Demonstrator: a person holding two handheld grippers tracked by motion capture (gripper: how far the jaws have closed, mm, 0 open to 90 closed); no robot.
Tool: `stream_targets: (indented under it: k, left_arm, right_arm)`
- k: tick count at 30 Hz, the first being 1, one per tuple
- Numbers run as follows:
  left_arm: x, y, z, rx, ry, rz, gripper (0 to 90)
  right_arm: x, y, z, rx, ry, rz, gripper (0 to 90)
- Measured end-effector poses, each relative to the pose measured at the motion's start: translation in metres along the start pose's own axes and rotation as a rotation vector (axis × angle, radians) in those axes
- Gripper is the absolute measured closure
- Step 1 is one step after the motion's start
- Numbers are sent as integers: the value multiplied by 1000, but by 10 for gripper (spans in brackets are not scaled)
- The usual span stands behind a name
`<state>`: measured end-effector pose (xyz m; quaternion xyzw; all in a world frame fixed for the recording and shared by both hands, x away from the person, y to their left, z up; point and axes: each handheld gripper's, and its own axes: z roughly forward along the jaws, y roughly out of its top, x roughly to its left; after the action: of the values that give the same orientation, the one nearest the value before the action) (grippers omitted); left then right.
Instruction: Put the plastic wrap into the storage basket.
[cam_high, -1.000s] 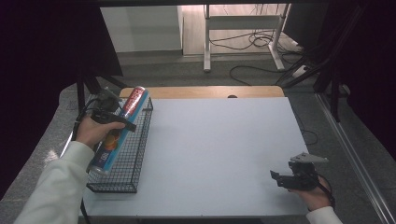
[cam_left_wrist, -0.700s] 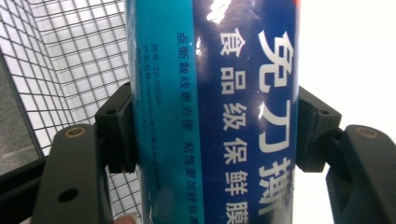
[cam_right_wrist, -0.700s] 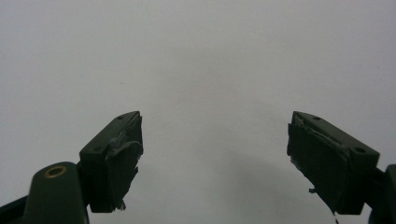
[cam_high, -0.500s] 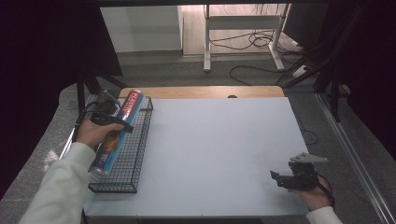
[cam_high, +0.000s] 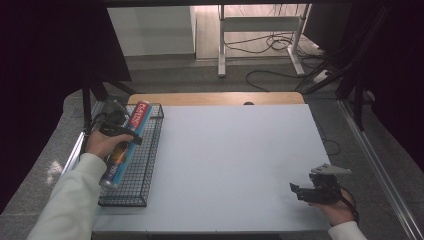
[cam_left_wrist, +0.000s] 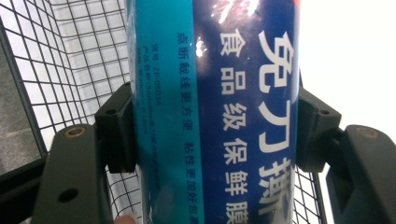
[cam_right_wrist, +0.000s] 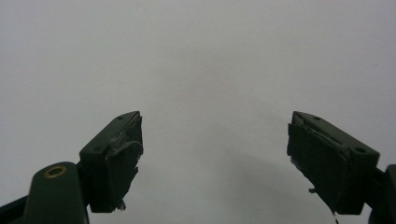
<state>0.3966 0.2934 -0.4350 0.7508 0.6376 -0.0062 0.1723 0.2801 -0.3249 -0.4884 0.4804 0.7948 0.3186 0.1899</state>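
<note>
High view: the left gripper pinches a long blue box of cling film across its middle. The box lies lengthwise over the black wire basket at the left edge of the white table, its red-marked end toward the far side and its other end toward the person; whether it rests on the basket floor I cannot tell. The right gripper sits low over the near right corner of the table, well apart from the basket, held by the person's right hand.

Left gripper view: the two black jaws press on either side of the box, which runs upright through the frame, teal on one face and dark blue with white printed characters on the other. Basket wire shows behind it, and white table beside it.

Right gripper view: the gripper is spread wide, with nothing between the jaws, above bare table.
</note>
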Motion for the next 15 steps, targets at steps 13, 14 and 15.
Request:
stream_targets:
  k: [13,14,15]
  left_arm:
    - [-1,0,18,13,40,-29,315]
    - [-1,0,20,15,48,-30,315]
    - [-2,0,22,18,60,-31,315]
  right_arm:
    - [0,0,0,2,0,-2,190]
    - [0,0,1,3,-1,-2,190]
    - [0,0,1,3,-1,-3,190]
